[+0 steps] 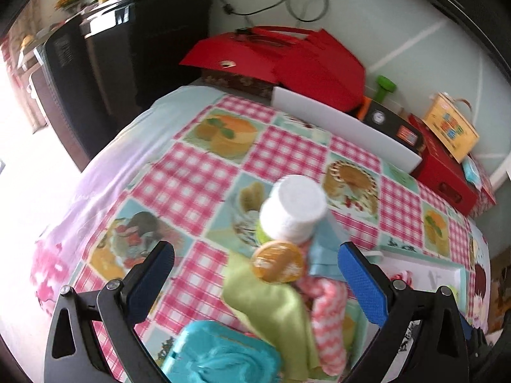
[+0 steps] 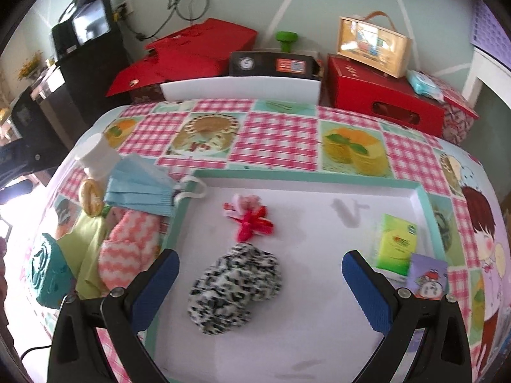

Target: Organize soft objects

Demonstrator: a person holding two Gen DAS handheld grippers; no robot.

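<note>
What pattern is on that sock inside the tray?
The sock is black-and-white speckled, clearest in the right wrist view.

A black-and-white knit sock (image 2: 234, 287) lies bunched in the white tray (image 2: 319, 319), with a red-and-pink bow (image 2: 250, 220) just beyond it and a green tissue pack (image 2: 396, 242) near the tray's right wall. Left of the tray, on the cloth, lie a pink zigzag sock (image 2: 127, 249), a green cloth (image 2: 87, 255), a blue mask (image 2: 137, 188) and a teal pouch (image 2: 48, 271).
</note>
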